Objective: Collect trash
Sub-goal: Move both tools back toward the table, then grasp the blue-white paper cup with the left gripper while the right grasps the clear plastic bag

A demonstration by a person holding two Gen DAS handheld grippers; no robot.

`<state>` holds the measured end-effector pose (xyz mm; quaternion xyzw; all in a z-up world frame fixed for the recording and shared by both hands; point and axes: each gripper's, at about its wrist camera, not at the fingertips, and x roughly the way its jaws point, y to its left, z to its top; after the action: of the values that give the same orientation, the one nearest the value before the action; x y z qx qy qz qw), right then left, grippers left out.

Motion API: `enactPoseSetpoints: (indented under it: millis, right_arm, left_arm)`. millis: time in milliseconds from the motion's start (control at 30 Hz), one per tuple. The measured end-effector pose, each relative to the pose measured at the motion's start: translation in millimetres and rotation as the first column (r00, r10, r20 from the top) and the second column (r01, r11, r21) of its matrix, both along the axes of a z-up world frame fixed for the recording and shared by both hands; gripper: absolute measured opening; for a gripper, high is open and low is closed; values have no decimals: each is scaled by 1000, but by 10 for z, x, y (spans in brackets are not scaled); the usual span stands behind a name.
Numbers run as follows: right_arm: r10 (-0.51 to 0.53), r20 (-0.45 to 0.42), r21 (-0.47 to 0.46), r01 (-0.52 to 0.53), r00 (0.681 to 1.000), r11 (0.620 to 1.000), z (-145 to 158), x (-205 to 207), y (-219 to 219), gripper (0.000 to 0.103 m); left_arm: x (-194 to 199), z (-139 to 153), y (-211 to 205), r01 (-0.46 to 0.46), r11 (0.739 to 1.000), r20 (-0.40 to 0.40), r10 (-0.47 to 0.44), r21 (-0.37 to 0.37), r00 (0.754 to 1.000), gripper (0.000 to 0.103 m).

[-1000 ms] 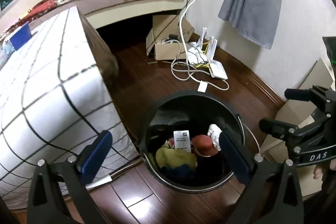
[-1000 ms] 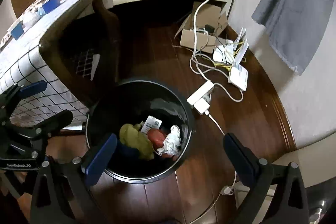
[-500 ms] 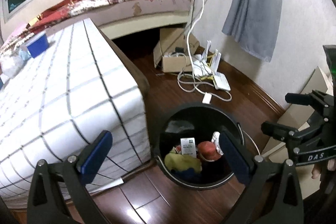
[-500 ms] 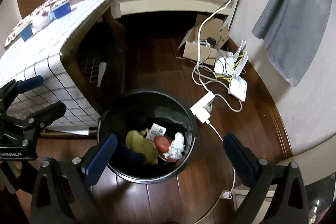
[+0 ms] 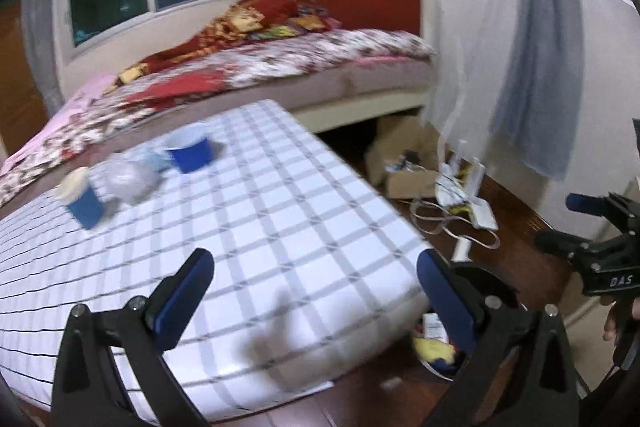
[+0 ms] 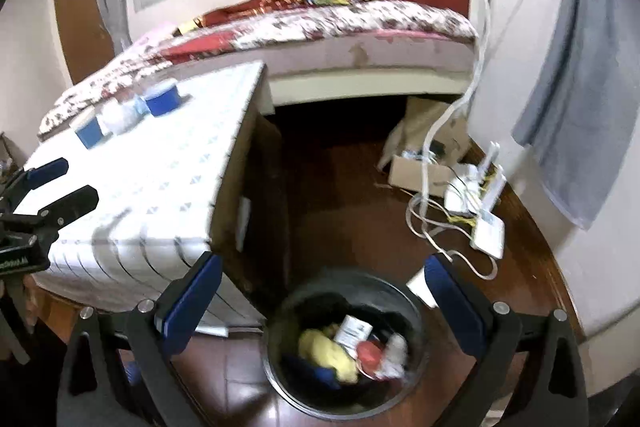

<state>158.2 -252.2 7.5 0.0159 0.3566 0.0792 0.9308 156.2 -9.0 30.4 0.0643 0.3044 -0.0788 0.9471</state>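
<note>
A black trash bin [image 6: 280, 371] stands on the floor and holds yellow, red and white scraps; it also shows in the left wrist view [image 5: 496, 283], mostly hidden. On the checked table [image 5: 260, 227] stand two blue cups [image 5: 190, 153] [image 5: 84, 205] and a crumpled white wad [image 5: 128, 179] between them. My left gripper [image 5: 316, 295] is open and empty above the table's near corner. My right gripper [image 6: 320, 291] is open and empty above the bin.
A bed [image 6: 360, 39] runs along the back wall. A cardboard box [image 6: 420, 171], white routers [image 6: 484, 211] and cables [image 6: 432, 227] lie on the wooden floor at the right. A grey cloth [image 6: 576, 87] hangs on the right wall.
Both grippers have risen and tilted up away from the bin. The left view now faces the table top with the cups; the bin has dropped to the lower edge.
</note>
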Motion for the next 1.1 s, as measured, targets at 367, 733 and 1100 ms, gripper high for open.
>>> enactPoseSetpoints:
  millis: [367,733,1100]
  right_arm:
    - [131,50,-12,-131,990,991,149,295,936,102]
    - [292,60,-22,-291,955,957,278,718,1877,102]
    - [382,12,-36,-381,924,924,154,1435,2688,102]
  left_arm:
    - [111,73,1236,-238,971,21,238,-13,971,102]
    - [343,-38,2112,-389,921,-14,389,-24,921,102]
    - [837,-225,2542,-438,894,-47,436,-97,899,101]
